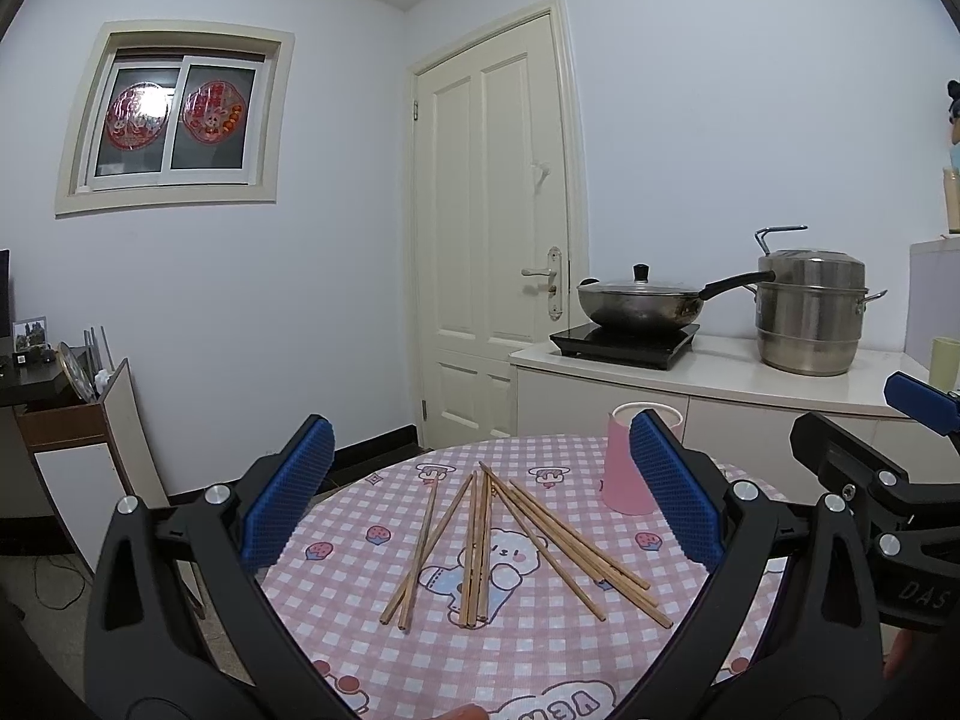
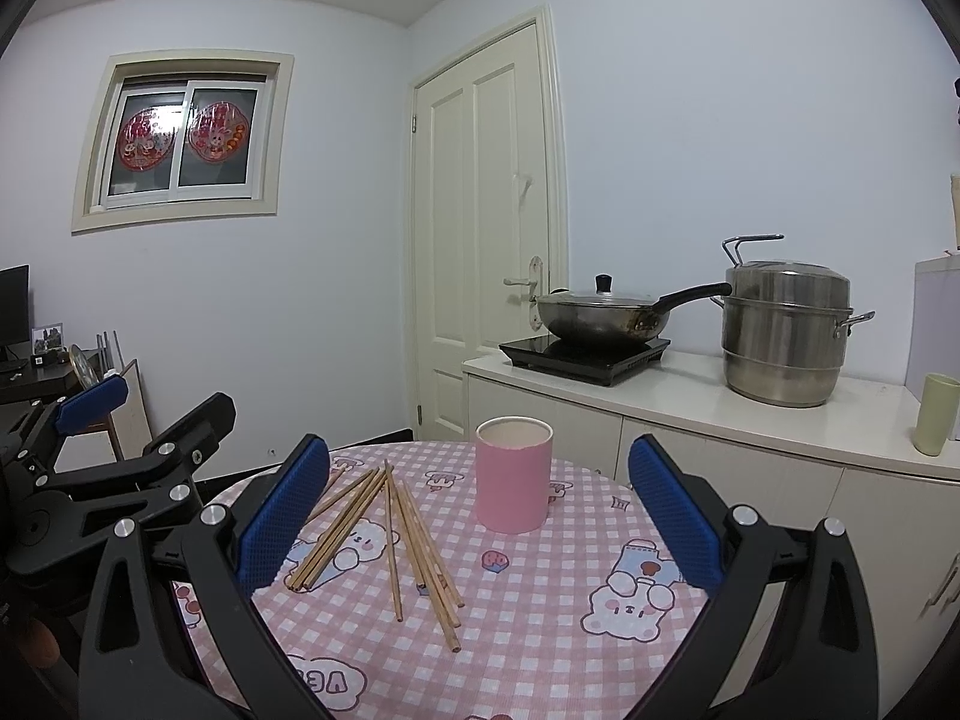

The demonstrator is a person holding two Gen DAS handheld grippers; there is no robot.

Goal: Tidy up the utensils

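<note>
Judging by the layout, nothing is sorted yet: about ten wooden chopsticks (image 1: pixel 489 546) lie loose on the table (image 1: pixel 540 654), and the one pink cup (image 2: pixel 513 474) beside them looks empty. The left hand-held gripper (image 1: pixel 480 498) and right hand-held gripper (image 2: pixel 480 510) hover wide apart, holding nothing.

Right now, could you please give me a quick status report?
Both tools open, left tool, right tool. Chopsticks loose on table. Pink cup upright, nothing blocking.
</note>
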